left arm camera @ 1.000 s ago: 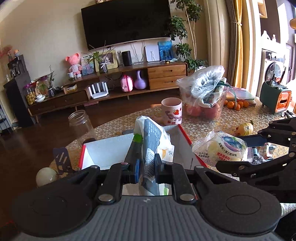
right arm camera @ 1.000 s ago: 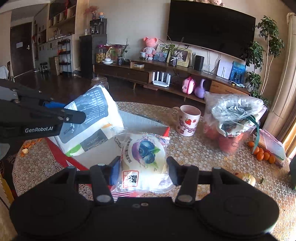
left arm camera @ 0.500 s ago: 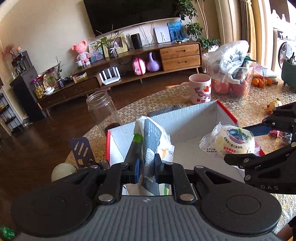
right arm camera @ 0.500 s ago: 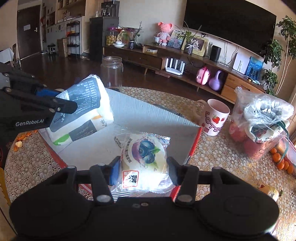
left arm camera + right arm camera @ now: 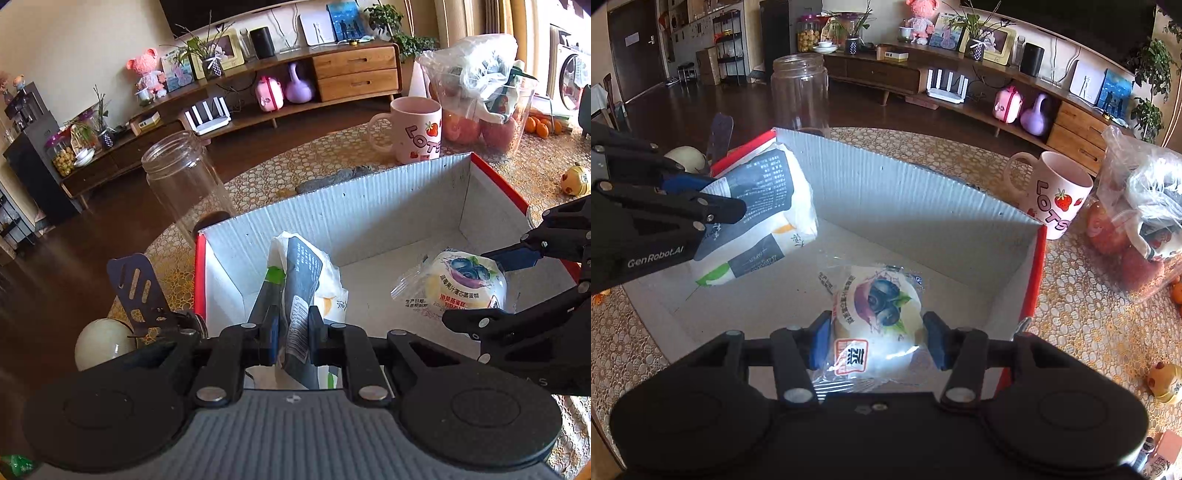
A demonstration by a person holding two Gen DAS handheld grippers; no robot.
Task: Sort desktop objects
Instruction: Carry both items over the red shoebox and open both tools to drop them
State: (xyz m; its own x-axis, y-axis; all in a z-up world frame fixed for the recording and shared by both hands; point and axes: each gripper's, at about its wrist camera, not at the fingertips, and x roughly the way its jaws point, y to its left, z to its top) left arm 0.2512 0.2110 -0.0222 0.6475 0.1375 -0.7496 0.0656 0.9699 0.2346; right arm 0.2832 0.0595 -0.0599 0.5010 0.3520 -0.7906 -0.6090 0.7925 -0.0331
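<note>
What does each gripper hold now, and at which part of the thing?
The left gripper pinches the tissue pack at its near end. The right gripper clamps the blueberry cake packet across its sides. Both hang over the cardboard box.

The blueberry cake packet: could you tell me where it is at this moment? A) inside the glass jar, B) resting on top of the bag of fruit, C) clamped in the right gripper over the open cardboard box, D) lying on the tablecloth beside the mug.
C: the right gripper has its blue pads pressed on both sides of the blueberry cake packet, which hangs above the white floor of the cardboard box.
</note>
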